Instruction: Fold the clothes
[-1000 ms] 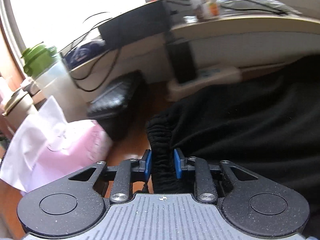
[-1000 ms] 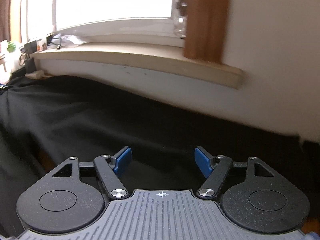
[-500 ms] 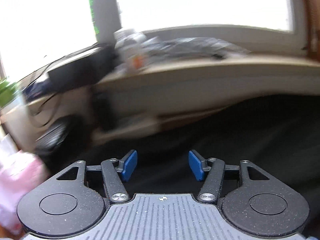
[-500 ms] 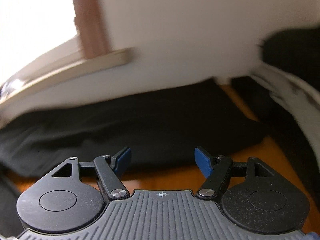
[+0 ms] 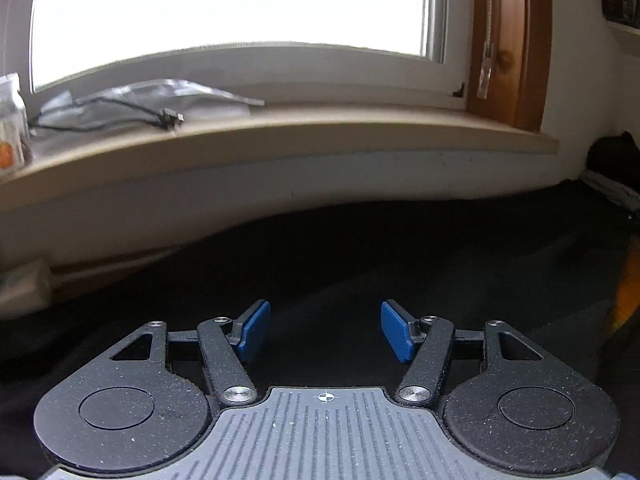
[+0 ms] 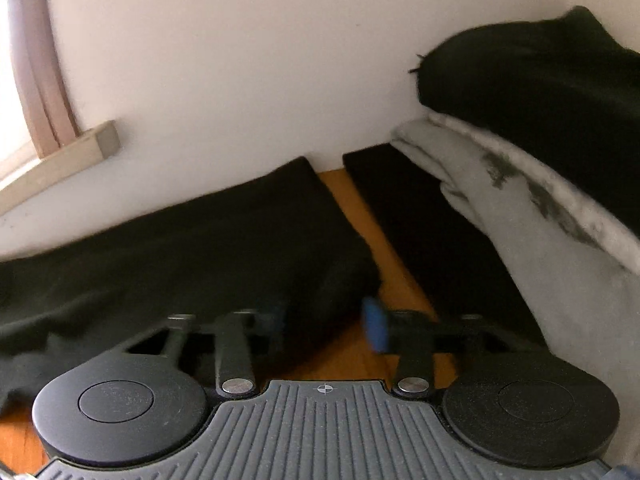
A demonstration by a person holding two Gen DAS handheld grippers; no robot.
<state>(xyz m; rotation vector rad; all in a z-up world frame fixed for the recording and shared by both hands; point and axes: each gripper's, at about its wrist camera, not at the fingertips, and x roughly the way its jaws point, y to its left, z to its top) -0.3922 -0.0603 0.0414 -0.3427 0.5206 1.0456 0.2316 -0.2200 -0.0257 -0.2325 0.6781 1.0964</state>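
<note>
While black cloth (image 6: pixel 200 248) is spread mid-frame left on wood, its lower corner is being closed on by R gripper (image 6: pixel 328 320), jaws blurred. L gripper (image 5: pixel 324 332) is held spread w/ nothing between, over cloth.

blur: right claw (image 6: pixel 326 322) fingers | cut off: bottle (image 5: pixel 10 128) left edge

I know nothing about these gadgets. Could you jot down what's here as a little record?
Surface: wooden top
Being folded: black garment, lying spread out
Left gripper: open, jaws just opened, nothing between them
Right gripper: jaws just closed on the garment's edge; picture blurred
Already folded: pile of grey and black clothes, right of the garment
Behind: windowsill with a cable
</note>
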